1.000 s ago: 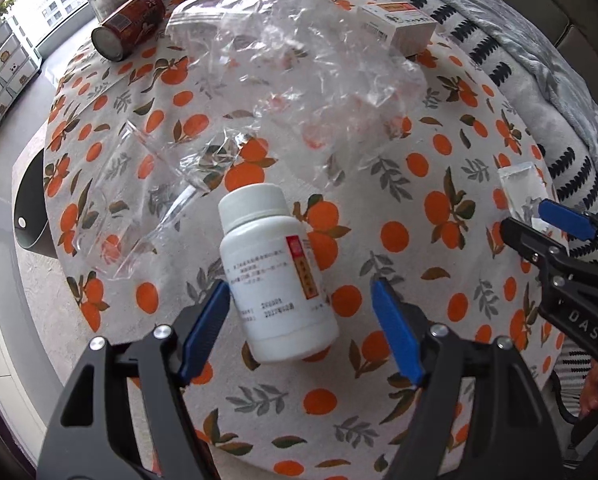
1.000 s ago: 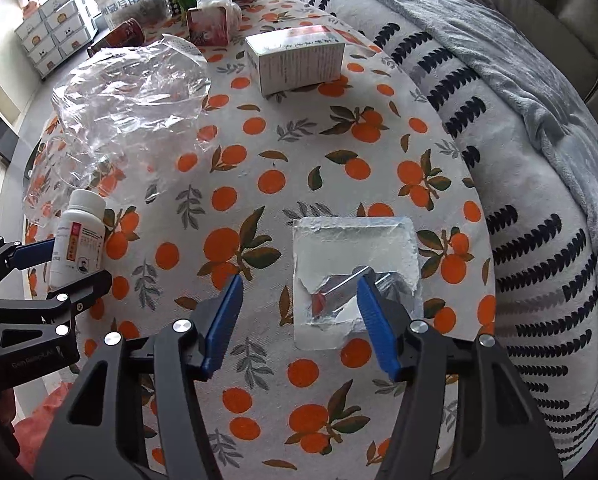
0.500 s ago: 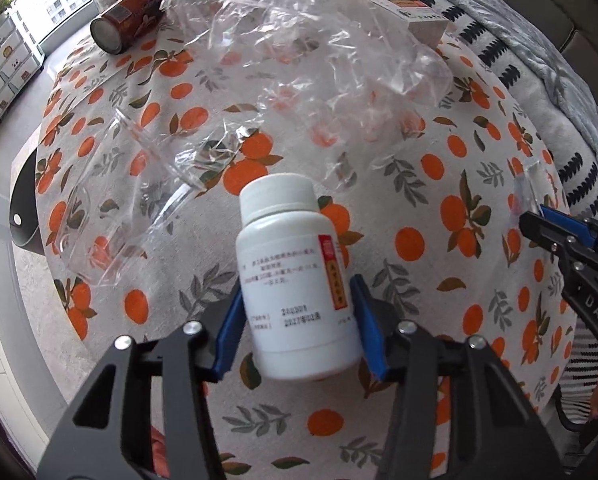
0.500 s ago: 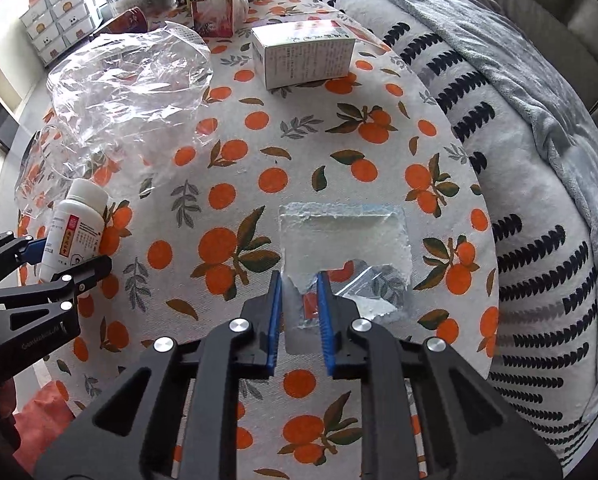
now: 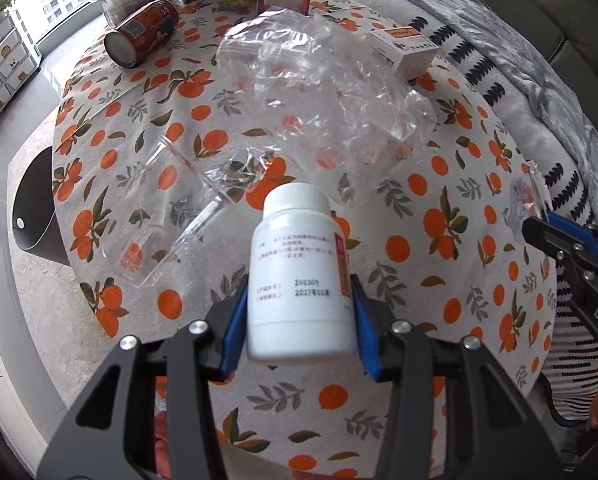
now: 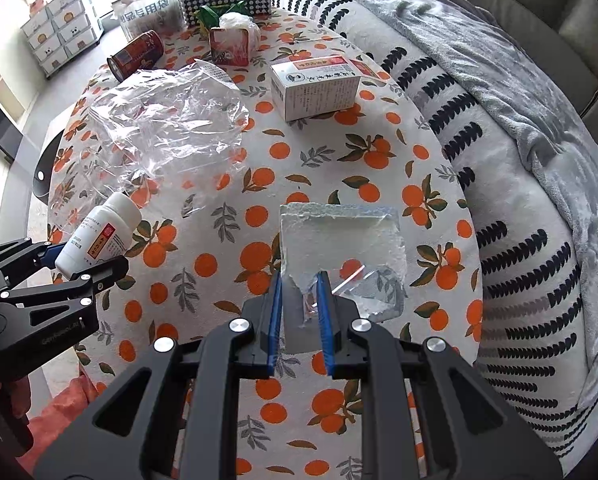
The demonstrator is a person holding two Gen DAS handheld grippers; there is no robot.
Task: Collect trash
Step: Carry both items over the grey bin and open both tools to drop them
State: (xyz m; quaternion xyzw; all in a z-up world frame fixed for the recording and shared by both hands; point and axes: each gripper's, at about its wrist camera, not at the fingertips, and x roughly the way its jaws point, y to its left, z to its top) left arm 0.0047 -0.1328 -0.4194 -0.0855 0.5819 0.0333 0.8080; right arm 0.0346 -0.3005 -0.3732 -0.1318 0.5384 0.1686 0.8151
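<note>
A white pill bottle point(image 5: 295, 264) with a red label strip hangs lifted off the orange-print tablecloth point(image 5: 439, 208). My left gripper point(image 5: 299, 292) has its blue pads pressed on the bottle's sides, jaws closing a little further. From the right wrist view the bottle point(image 6: 99, 236) tilts up out of the left gripper point(image 6: 87, 260). My right gripper point(image 6: 299, 280) is shut on the near edge of a torn clear wrapper point(image 6: 339, 236), which lifts off the cloth. The left wrist view shows that wrapper point(image 5: 525, 196) sticking up from the right gripper point(image 5: 539, 224).
A crumpled clear plastic bag point(image 5: 331, 92) lies mid-table. Behind it are a red can point(image 5: 141, 32) on its side, a white medicine box point(image 6: 315, 84) and a red carton point(image 6: 229, 44). A sofa with a grey blanket point(image 6: 519, 120) borders the table's right side.
Both grippers went from open to shut, the left on the bottle and the right on the wrapper. Both then rose, taking bottle and wrapper edge off the cloth.
</note>
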